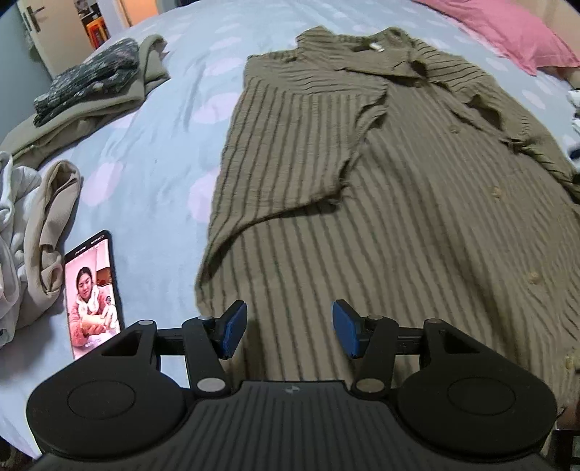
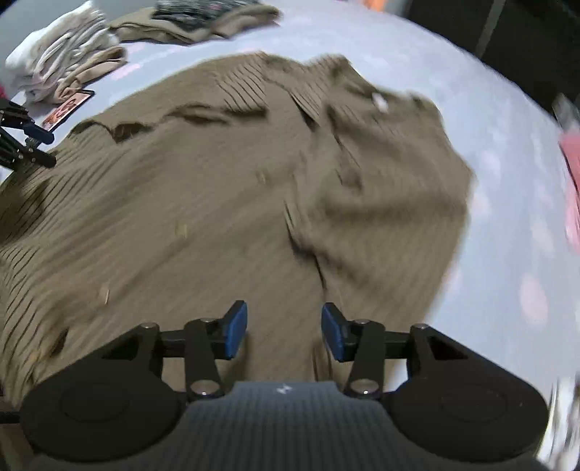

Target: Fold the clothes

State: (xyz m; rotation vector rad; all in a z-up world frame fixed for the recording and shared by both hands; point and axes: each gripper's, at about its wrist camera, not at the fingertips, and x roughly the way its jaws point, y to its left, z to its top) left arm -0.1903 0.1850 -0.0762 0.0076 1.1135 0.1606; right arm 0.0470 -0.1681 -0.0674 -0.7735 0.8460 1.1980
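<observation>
1. The striped olive shirt (image 1: 417, 224) is lying spread on the bedsheet (image 1: 174, 119), one sleeve folded in.
2. The left gripper (image 1: 288, 328) is hovering over its hem, jaws apart and empty.
3. The right gripper (image 2: 284, 333) is hanging gaping over the shirt too.

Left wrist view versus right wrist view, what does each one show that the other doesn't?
Only the left wrist view shows the pink pillow in sharp focus and a door. Only the right wrist view shows the left tongs from outside, over the shirt's edge. Both share the olive striped shirt spread on the bed, the phone, the clothes pile, and open tongs.
</observation>
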